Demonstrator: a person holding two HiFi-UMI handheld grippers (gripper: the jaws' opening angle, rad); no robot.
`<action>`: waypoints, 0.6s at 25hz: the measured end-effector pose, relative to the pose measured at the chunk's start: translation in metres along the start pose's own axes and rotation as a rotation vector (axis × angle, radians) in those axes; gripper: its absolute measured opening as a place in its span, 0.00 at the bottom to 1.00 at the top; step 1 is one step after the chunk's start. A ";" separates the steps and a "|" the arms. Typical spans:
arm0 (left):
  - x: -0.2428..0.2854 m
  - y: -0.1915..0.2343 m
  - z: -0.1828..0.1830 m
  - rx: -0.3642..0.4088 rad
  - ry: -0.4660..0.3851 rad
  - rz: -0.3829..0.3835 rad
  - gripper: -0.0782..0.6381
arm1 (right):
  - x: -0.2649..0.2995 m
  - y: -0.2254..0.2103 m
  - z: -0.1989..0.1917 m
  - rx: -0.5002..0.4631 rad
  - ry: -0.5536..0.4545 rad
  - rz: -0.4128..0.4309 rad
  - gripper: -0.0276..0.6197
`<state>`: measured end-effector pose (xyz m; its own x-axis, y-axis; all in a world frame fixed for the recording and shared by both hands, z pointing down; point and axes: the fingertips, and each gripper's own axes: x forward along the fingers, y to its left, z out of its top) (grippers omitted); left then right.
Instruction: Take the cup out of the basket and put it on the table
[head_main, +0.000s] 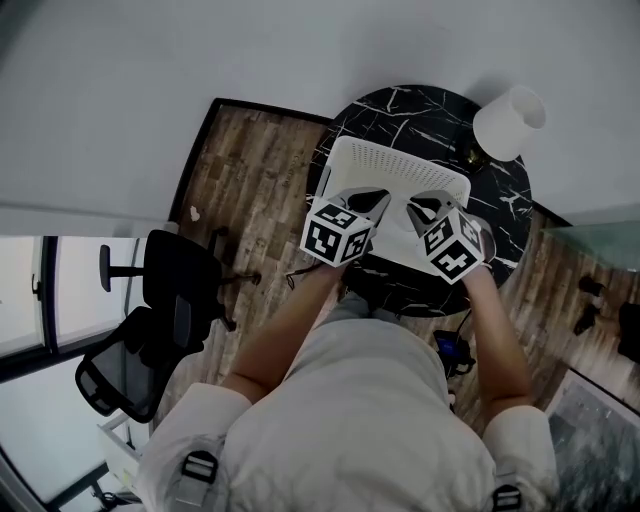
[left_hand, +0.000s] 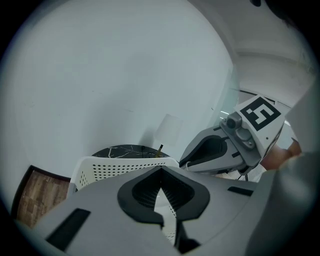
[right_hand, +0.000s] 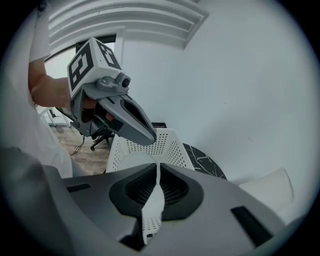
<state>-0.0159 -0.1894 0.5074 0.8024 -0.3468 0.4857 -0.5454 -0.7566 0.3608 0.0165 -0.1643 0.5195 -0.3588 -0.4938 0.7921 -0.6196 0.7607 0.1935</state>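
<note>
Hovering over the basket (head_main: 400, 160) on the counter (head_main: 400, 105), the left hand-held gripper (left_hand: 160, 169) and right hand-held gripper (right_hand: 159, 167) are both nearly closed and empty. The cup (right_hand: 131, 161), seemingly the pale round shape inside the basket, lies below and just ahead of the right one's jaw line.

Basket: the white perforated plastic basket (head_main: 400, 165) is smooth moulded plastic with a soft sheen, its walls dotted with small holes.
Table: the round black table top (head_main: 400, 105) looks like polished stone with thin white veins.
Lampshade: the white cone lampshade (head_main: 508, 122) is matt; cloth or paper cannot be told.
Floor: the brown wood-plank floor (head_main: 250, 170) is grainy and matt.
Chair: the black office chair (head_main: 150, 320) is dull, dark and unreflective.
Grippers: the left gripper (left_hand: 160, 172) and right gripper (right_hand: 158, 167) have pale grey, smooth, matt plastic shells with dark ribbed pads (right_hand: 175, 187).
Clothing: the person's light cloth garment (head_main: 360, 420) is soft and creased.
Wall: the pale wall (head_main: 150, 60) is smooth and matt.
</note>
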 end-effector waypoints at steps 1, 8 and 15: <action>-0.001 -0.001 0.000 0.001 -0.002 0.001 0.12 | -0.004 0.001 0.002 -0.003 -0.005 -0.002 0.08; -0.003 -0.011 0.004 0.022 -0.006 -0.007 0.12 | -0.022 0.002 -0.001 0.001 -0.008 -0.034 0.08; 0.015 -0.040 0.005 0.058 0.013 -0.069 0.12 | -0.048 -0.006 -0.021 0.045 0.002 -0.095 0.08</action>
<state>0.0192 -0.1666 0.4965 0.8340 -0.2862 0.4717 -0.4739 -0.8094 0.3468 0.0518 -0.1360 0.4927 -0.2954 -0.5618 0.7727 -0.6815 0.6908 0.2416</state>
